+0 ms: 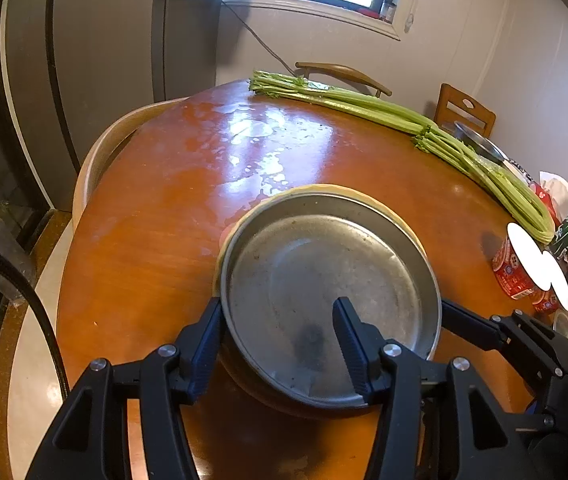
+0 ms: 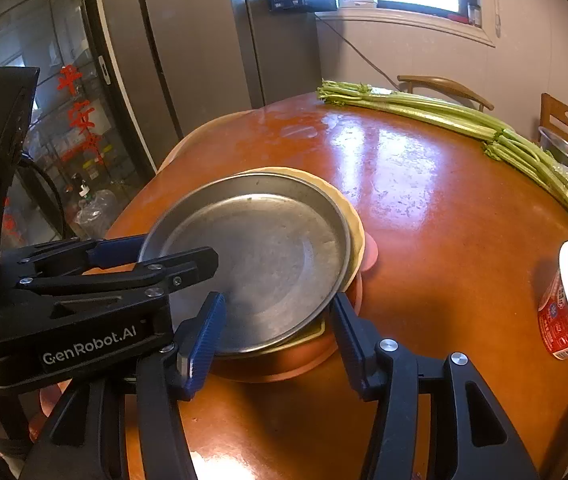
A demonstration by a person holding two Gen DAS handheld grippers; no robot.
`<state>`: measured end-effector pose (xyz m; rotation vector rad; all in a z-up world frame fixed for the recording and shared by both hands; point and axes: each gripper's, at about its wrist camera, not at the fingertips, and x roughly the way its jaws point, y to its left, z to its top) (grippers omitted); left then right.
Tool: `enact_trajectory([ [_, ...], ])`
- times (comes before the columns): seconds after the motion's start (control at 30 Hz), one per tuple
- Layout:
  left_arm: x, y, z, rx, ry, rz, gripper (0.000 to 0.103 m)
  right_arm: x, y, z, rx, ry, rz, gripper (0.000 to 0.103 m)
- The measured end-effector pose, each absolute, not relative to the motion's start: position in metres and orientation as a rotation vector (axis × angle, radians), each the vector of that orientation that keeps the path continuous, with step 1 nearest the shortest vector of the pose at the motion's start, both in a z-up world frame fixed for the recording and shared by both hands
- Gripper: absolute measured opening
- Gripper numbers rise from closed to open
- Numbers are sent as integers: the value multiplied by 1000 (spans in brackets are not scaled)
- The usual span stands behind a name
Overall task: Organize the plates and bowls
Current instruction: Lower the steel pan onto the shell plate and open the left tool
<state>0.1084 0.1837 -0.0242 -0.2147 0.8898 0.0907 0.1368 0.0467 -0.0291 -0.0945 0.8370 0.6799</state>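
Note:
A round metal plate (image 1: 324, 280) lies on top of a cream plate (image 1: 372, 204), stacked on the wooden table. In the right wrist view the metal plate (image 2: 260, 252) sits on the cream plate (image 2: 354, 220), with a pink dish (image 2: 370, 254) and an orange-brown one (image 2: 284, 364) under them. My left gripper (image 1: 278, 312) is open, its jaws astride the plate's near rim, one finger outside, one over the plate. My right gripper (image 2: 278, 308) is open, its jaws astride the stack's right-hand rim. The left gripper also shows in the right wrist view (image 2: 172, 254).
A long bunch of celery (image 1: 404, 116) lies along the far side of the table (image 1: 164, 200). A metal bowl (image 1: 480, 144) sits behind it. Red cups (image 1: 512, 268) and clutter stand at the right edge. Chairs (image 1: 344, 72) ring the table.

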Motion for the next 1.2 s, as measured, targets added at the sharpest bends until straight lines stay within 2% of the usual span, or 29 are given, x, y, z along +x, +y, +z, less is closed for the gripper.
enact_trajectory([
  [0.4,94,193,-8,-225,842,115,57,135,36,-23,-77,820,654,57],
  [0.53,90,199,-6,-231,839,137,57,133,32,-20,-61,816,650,60],
  [0.73,90,211,-16,-286,875,157,58,134,21,-17,-32,816,630,62],
  [0.97,98,228,-40,-472,951,88,59,137,13,-23,-8,847,600,63],
  [1.2,110,217,-49,-463,983,65,59,139,17,-27,0,865,613,63],
])
